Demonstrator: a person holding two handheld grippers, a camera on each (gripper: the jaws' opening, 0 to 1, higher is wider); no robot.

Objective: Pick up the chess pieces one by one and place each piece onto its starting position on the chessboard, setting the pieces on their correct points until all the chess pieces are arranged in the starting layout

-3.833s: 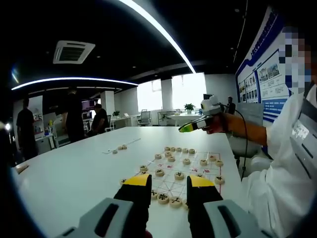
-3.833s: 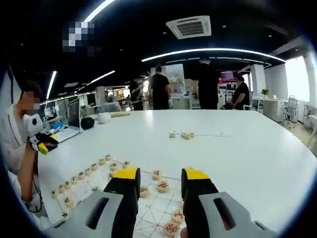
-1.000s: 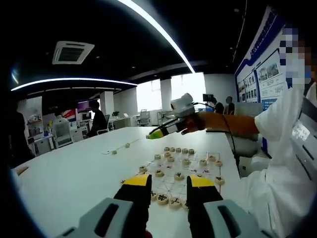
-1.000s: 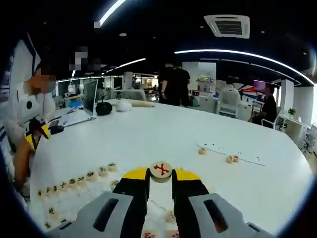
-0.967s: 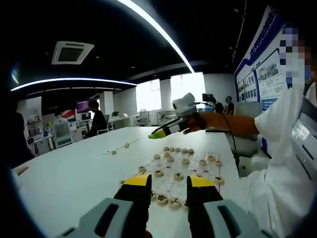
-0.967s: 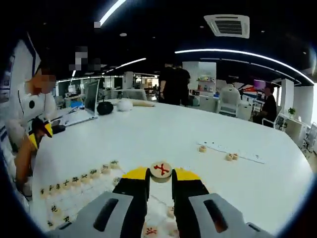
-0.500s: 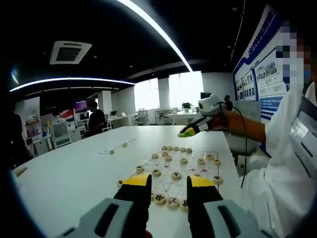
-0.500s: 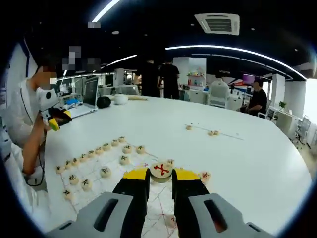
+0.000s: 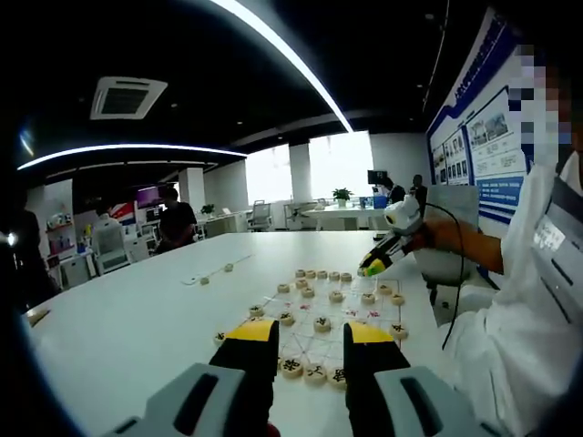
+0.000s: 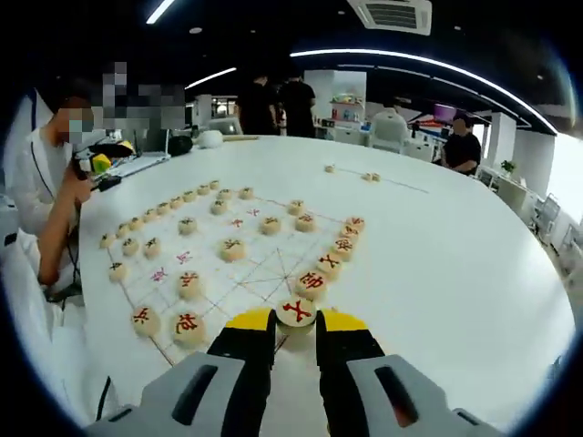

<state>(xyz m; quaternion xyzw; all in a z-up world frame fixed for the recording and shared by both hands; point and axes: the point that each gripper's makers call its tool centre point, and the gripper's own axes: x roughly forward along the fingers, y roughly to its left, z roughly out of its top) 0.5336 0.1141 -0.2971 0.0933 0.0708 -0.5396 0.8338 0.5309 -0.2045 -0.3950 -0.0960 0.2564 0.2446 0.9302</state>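
Note:
A paper chessboard (image 10: 264, 269) lies on the white table, with black-marked discs (image 10: 187, 224) in rows on its left and red-marked discs (image 10: 312, 281) on its right and near side. My right gripper (image 10: 296, 322) is shut on a pale disc with a red mark (image 10: 296, 311), held low over the board's near edge. In the left gripper view the same board (image 9: 305, 332) lies ahead of my left gripper (image 9: 310, 339), which is open with nothing between its jaws. The right gripper (image 9: 375, 266) hangs over the board's far right side, held by a hand.
A few loose discs lie beside a thin strip far across the table (image 10: 368, 177), also loose discs (image 9: 215, 270) at mid left. The person's white sleeve and body (image 9: 519, 309) sit close at the right. People stand by desks in the background (image 10: 278, 107).
My right gripper, still shut on the red-marked disc, has come down from high above the table to the board's near edge. In the left gripper view it moved right and lower.

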